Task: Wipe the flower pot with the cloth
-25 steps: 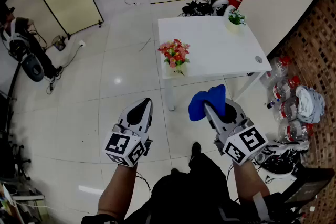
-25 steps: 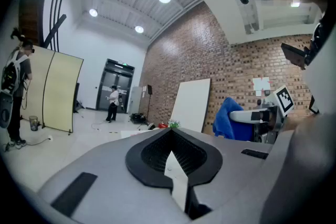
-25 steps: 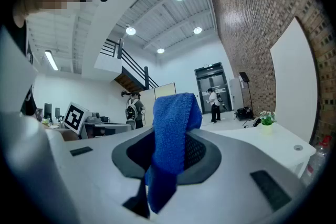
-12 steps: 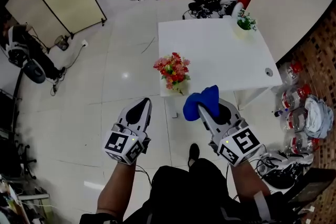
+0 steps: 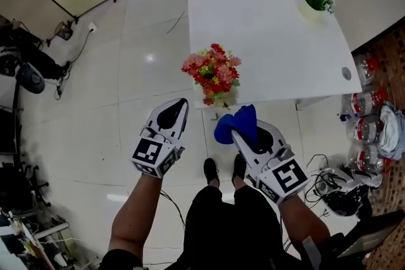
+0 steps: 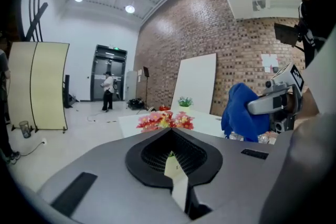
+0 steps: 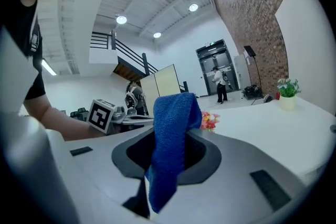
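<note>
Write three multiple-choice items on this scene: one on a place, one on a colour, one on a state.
1. Where does the flower pot stand?
A. on a shelf
B. at the near edge of the table
C. at the table's far right corner

2. What colour is the cloth?
A. blue
B. yellow
C. white

3. What state is the right tool in?
A. open and empty
B. shut on the cloth
C. shut on the flower pot

Answers:
1. B: the head view shows it at the table edge nearest the person.
2. A: it is plainly blue in all three views.
3. B: the right gripper view shows the cloth pinched between the jaws and draped over them.
</note>
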Motion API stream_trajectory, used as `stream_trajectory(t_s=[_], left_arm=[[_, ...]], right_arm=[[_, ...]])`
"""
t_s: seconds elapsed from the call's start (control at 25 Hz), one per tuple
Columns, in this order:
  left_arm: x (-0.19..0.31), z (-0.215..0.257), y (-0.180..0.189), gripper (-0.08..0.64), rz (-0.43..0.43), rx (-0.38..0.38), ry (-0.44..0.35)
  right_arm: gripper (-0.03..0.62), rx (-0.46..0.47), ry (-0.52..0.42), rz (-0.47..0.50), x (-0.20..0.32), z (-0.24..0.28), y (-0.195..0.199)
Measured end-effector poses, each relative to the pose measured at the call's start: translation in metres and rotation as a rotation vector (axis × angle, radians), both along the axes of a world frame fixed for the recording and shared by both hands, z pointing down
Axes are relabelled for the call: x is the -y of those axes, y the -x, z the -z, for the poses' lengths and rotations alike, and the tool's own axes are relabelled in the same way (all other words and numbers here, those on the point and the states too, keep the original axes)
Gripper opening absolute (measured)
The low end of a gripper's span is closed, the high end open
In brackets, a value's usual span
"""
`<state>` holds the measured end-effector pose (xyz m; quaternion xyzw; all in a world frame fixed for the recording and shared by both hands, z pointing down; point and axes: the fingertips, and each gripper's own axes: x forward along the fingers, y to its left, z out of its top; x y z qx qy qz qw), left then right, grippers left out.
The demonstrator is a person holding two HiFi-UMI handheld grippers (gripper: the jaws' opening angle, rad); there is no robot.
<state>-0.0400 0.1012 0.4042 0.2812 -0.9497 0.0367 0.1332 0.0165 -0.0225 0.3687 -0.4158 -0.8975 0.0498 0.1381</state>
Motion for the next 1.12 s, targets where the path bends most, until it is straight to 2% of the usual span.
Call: stream_trajectory(t_s=[0.24, 0.44, 0.6, 0.84, 1.12], left_arm=[[0.014, -0.063, 0.046, 0.003, -0.095, -0.029, 0.011], [0.026, -0.089, 0.069, 0.002, -0.147, -0.024, -0.002], [0.029, -0.087, 0.08, 0.002, -0.171, -0.009, -0.056], [0.038, -0.091, 0.086, 0.003, -0.249, 0.022, -0.052], [0.043, -0.106, 0.087, 0.003, -0.296, 0.011, -0.034]], right_arm=[[0.08, -0.075, -0.062, 0.062, -0.046, -0.079, 0.008], [0.08, -0.116, -0.087, 0.057, -0.068, -0.122, 0.026], [0.08, -0.12, -0.099, 0.062, -0.079, -0.139, 0.035], [0.08, -0.137, -0.084, 0.003, -0.078, -0.151, 0.052], [0.08, -0.139, -0.1, -0.028, -0.081, -0.161, 0.063]])
